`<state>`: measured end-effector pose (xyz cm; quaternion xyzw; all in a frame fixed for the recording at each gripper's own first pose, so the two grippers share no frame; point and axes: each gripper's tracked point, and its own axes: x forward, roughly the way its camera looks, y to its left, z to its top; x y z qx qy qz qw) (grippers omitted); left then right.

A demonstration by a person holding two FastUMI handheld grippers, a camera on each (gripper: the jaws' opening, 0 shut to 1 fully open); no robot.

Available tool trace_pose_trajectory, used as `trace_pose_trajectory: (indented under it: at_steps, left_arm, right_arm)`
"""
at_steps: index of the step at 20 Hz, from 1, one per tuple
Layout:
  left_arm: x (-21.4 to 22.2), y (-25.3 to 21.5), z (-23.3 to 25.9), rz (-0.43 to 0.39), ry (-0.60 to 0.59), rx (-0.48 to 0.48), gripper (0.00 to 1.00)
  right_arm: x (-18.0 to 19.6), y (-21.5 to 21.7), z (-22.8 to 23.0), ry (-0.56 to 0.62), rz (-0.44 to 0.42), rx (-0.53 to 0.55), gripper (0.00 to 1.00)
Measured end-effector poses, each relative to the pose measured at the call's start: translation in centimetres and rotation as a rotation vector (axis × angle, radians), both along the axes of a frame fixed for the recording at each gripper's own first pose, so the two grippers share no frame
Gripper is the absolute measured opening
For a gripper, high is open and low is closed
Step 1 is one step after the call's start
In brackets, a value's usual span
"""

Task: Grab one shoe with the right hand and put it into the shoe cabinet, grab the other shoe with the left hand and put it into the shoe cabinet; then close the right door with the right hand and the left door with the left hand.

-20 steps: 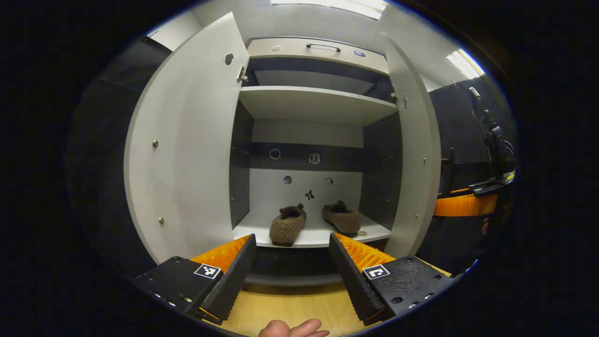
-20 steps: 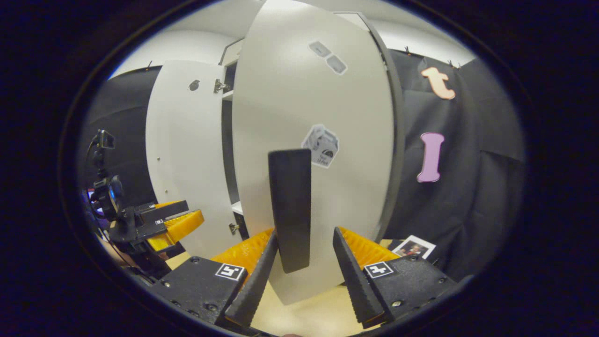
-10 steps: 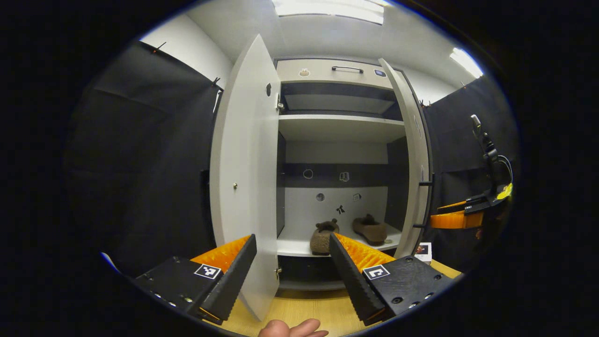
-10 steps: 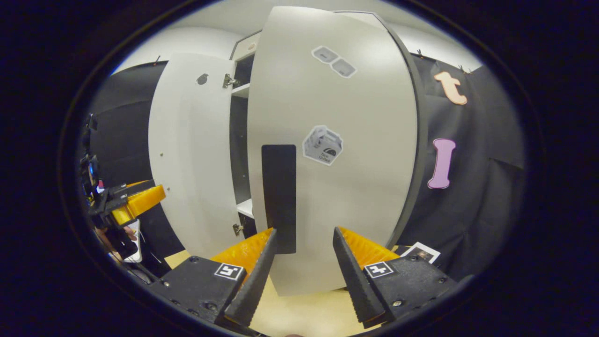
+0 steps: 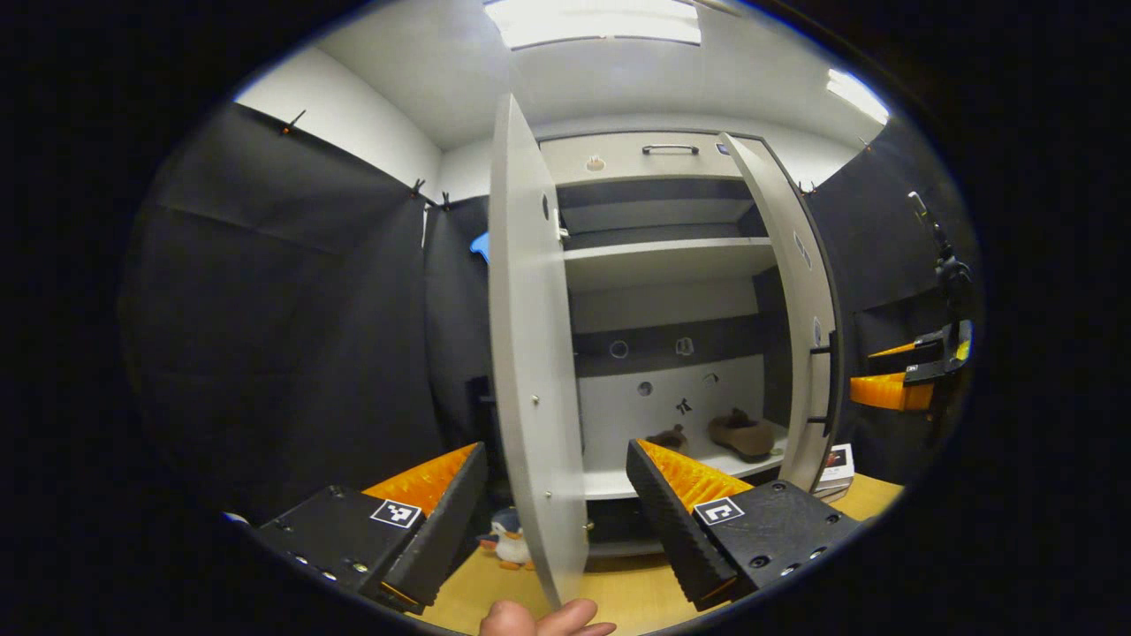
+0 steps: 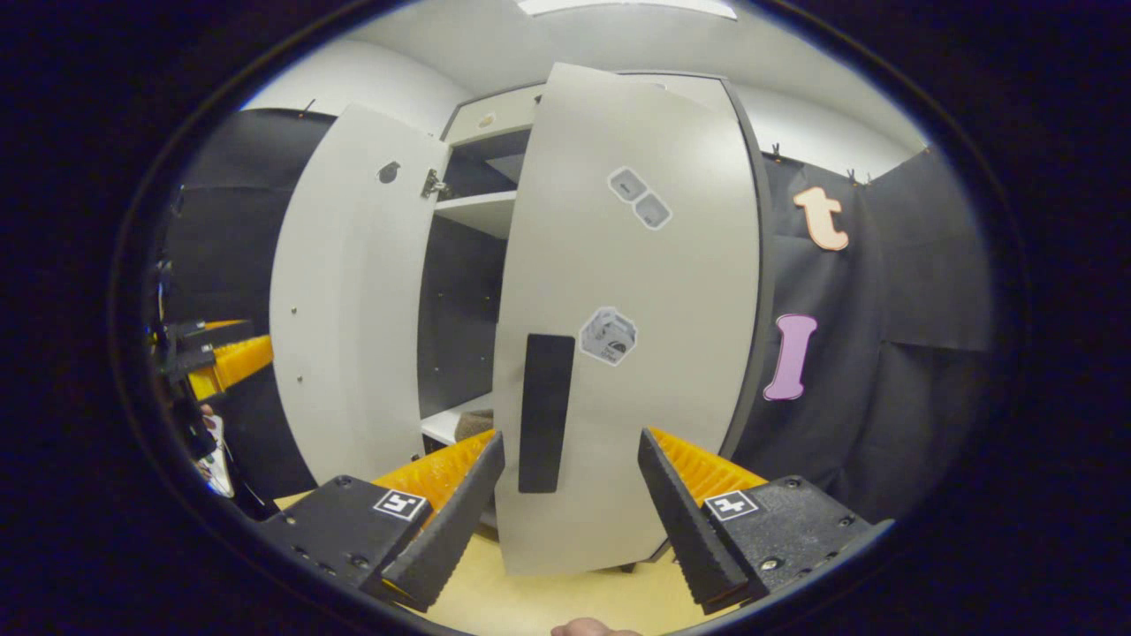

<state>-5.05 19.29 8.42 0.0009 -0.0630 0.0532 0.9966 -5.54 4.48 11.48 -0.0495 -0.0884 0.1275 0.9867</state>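
Observation:
The white shoe cabinet (image 5: 658,256) stands with both doors partly open. Two brown shoes rest on its lower shelf: one (image 5: 745,432) in plain sight, the other (image 5: 669,436) half hidden behind my finger. My left gripper (image 5: 554,530) is open, and the left door (image 5: 528,353) stands edge-on between its fingers without touching them. My right gripper (image 6: 565,530) is open in front of the right door (image 6: 636,291), a little short of the black handle (image 6: 545,411). Each gripper also appears far off in the other's view: the right one (image 5: 897,384) and the left one (image 6: 219,362).
Black cloth walls close in both sides. A small penguin figure (image 5: 508,543) sits on the wooden floor (image 5: 618,592) by the left door's foot. A photo card (image 5: 835,459) lies by the right door. A person's fingertip (image 5: 539,618) shows at the bottom edge.
My left gripper has drawn back and to the left, so the left door now stands edge-on between its fingers. My right gripper has backed off from the right door's handle.

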Motion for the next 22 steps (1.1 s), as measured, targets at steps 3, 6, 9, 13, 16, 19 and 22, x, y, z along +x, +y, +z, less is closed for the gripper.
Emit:
trace_pose_trajectory:
  at_steps: [3,6,9,13,16,19,22]
  left_arm:
    - [0.1,5.2,-0.7,0.101,-0.001,0.057,0.95]
    - [2.5,9.0,-1.8,0.114,-0.016,0.133,0.96]
    - [5.5,7.7,-5.3,0.0,0.114,0.11,0.97]
    - [5.6,7.2,-4.3,-0.003,0.105,0.179,0.89]
    - [5.5,5.2,-4.2,-0.059,0.115,0.153,0.89]
    - [5.1,2.2,-3.9,-0.087,0.092,0.136,0.89]
    - [5.4,-0.6,-3.5,-0.122,0.082,0.098,0.89]
  right_arm:
    - [-0.1,-0.7,-0.1,0.019,-0.018,0.04,0.99]
    - [-0.1,-1.5,0.0,0.028,-0.035,0.067,0.99]
    - [0.2,-1.9,-0.5,0.056,-0.046,0.037,0.99]
    - [0.1,-2.0,-1.2,0.074,-0.061,0.031,0.99]
    - [0.4,-1.4,-1.8,0.111,-0.042,0.039,0.99]
    - [0.6,-1.6,-1.9,0.114,-0.043,0.057,0.99]
    - [0.5,-2.0,-1.7,0.105,-0.052,0.084,0.99]
